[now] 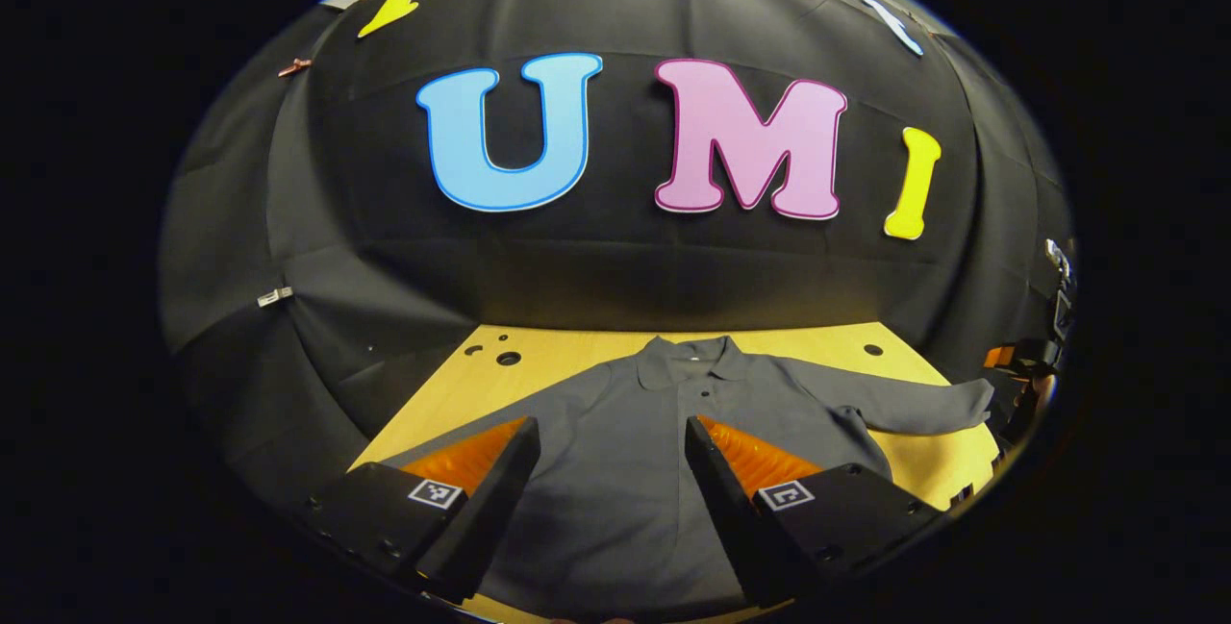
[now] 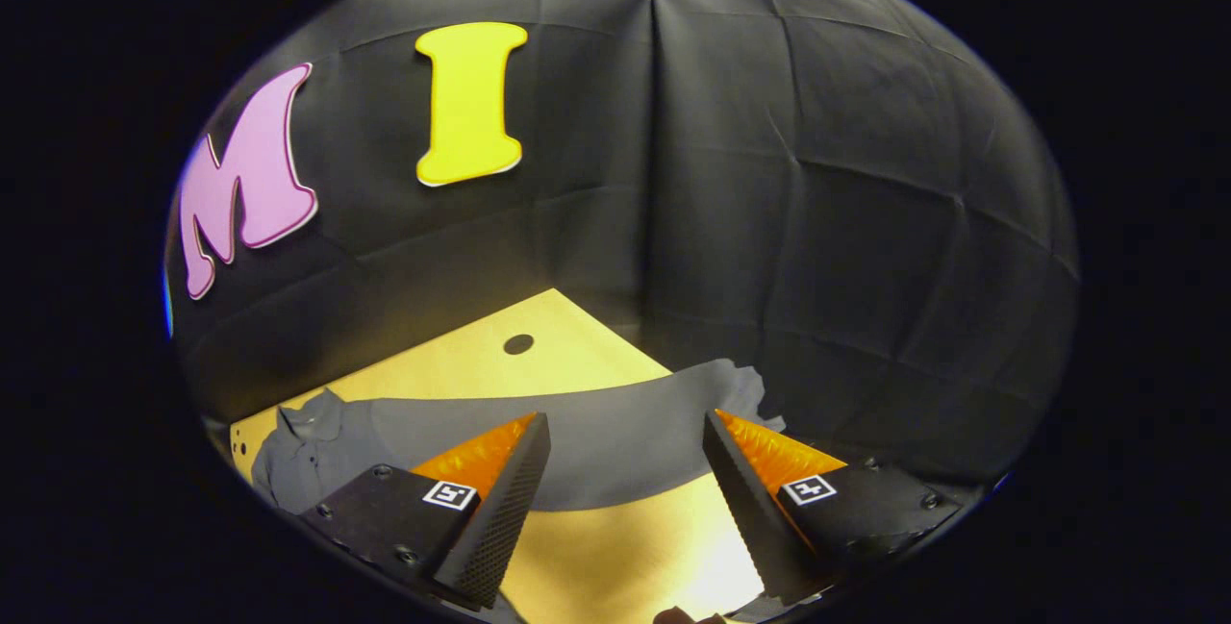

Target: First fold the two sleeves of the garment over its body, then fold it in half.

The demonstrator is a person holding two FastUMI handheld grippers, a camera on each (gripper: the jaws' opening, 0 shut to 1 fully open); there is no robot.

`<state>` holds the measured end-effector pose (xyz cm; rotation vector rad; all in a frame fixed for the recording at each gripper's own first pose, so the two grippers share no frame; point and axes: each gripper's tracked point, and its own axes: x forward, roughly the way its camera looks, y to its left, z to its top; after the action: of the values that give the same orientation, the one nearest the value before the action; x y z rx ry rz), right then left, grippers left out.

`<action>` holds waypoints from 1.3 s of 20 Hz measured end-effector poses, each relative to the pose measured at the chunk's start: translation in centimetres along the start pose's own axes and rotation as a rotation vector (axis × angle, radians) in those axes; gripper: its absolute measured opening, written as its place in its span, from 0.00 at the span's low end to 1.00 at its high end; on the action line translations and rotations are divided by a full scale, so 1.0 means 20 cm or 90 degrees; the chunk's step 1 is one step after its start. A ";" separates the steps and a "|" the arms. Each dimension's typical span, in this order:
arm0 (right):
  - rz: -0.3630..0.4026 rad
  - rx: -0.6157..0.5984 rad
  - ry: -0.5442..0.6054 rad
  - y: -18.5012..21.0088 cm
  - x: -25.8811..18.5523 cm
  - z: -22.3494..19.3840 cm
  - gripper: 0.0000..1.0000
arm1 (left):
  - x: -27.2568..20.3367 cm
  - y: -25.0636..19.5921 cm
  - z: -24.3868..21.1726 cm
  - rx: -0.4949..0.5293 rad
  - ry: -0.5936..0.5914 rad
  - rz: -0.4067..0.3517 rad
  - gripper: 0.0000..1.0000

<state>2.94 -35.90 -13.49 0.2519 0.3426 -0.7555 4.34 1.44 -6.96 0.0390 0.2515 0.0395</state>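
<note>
A wooden table [image 1: 577, 350] with a few round holes near its far edge runs up to the black cloth wall [image 1: 615, 278] on the far side and both flanks. Spread flat on it, collar toward the wall, lies a grey long-sleeved shirt [image 1: 625, 470], covering most of the board and leaving bare wood only in strips past the collar and beside the shoulders. One sleeve [image 2: 615, 422] stretches straight out, its cuff reaching the table's side edge against the cloth. The left gripper [image 1: 611, 470] hovers over the shirt's body, fingers spread wide, pinching nothing. The right gripper [image 2: 625, 470] hangs above the outstretched sleeve and bare wood, likewise spread apart and empty.
</note>
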 end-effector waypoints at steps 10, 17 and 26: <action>-0.070 0.030 0.074 -0.37 0.43 -0.13 0.99 | 0.07 -0.08 -0.10 0.028 0.033 0.026 0.95; -0.113 0.056 0.133 -0.47 0.60 -0.26 0.99 | 0.14 -0.17 -0.13 0.049 0.050 0.013 0.98; -0.126 0.046 0.186 -0.51 0.77 -0.38 0.99 | 0.18 -0.16 -0.22 0.036 0.086 0.039 0.98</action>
<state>4.58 -50.03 -27.52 0.4020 0.6236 -0.9294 6.91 -1.51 -12.29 0.1000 0.3861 0.0961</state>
